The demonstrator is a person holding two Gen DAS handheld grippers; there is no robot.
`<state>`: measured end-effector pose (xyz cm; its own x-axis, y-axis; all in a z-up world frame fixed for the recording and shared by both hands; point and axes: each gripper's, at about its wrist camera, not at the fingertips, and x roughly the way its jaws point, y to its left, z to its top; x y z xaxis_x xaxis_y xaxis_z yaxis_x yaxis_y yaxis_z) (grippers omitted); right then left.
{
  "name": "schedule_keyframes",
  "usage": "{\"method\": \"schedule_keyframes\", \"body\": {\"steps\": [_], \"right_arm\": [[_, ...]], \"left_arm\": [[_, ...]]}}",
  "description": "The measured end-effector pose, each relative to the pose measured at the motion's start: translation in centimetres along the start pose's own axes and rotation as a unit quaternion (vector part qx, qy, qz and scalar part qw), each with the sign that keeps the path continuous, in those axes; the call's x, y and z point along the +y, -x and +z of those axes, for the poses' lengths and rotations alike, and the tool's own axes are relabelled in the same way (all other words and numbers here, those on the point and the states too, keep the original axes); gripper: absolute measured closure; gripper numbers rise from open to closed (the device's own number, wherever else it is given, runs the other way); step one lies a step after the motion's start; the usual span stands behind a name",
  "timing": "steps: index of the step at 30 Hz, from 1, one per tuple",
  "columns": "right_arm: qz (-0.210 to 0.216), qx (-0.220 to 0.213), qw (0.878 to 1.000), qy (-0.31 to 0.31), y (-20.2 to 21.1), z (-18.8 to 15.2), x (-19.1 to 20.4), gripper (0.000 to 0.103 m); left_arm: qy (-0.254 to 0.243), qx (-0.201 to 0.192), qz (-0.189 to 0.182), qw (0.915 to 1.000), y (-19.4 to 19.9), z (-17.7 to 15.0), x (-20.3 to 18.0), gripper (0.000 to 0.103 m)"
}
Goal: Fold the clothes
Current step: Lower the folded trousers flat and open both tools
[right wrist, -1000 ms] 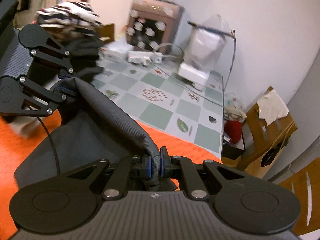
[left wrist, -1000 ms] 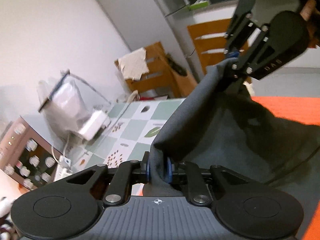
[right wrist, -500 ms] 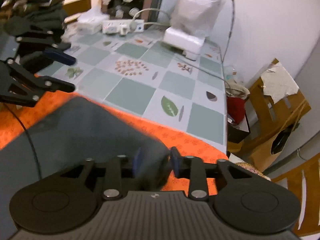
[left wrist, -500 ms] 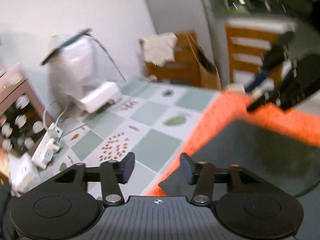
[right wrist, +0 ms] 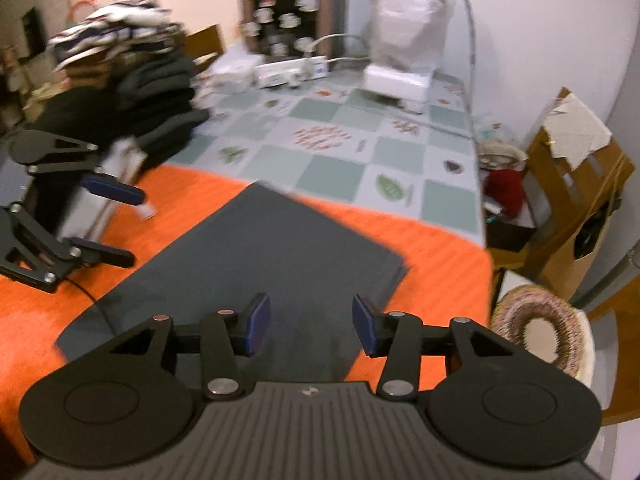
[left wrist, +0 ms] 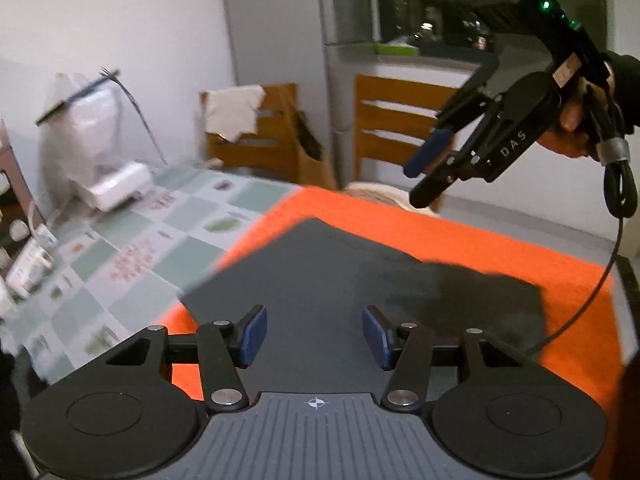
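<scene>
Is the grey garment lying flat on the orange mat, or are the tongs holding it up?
Lying flat. The grey garment rests on the orange mat; left tongs and right tongs are open, gripping nothing.

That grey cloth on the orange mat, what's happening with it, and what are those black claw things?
A person is folding clothes with a hand-held gripper in each hand. The grey garment lies flat on the orange mat, folded into a neat rectangle. Both the left gripper and the right gripper are open and hold nothing, hovering above it. A stack of folded clothes sits further back on the checked tablecloth.
</scene>
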<state>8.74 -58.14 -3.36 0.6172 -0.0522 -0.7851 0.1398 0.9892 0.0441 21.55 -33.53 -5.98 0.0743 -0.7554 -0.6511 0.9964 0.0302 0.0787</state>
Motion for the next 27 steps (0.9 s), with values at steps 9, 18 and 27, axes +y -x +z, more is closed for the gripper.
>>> {"method": "schedule_keyframes", "body": {"steps": [9, 18, 27], "right_arm": [[0.026, 0.033, 0.999, -0.001, 0.8, -8.0, 5.5, 0.051], [0.006, 0.048, 0.999, -0.013, -3.1, -14.5, 8.3, 0.051], [-0.020, 0.029, 0.999, 0.035, -2.3, -14.9, 9.8, 0.051]], "left_arm": [[-0.002, 0.074, -0.015, 0.9972, -0.5, -5.5, -5.8, 0.049], [0.012, 0.128, 0.009, 0.9916, -3.3, -9.4, -7.1, 0.049], [0.076, 0.098, 0.045, 0.9912, -1.2, -9.5, -7.5, 0.047]]}}
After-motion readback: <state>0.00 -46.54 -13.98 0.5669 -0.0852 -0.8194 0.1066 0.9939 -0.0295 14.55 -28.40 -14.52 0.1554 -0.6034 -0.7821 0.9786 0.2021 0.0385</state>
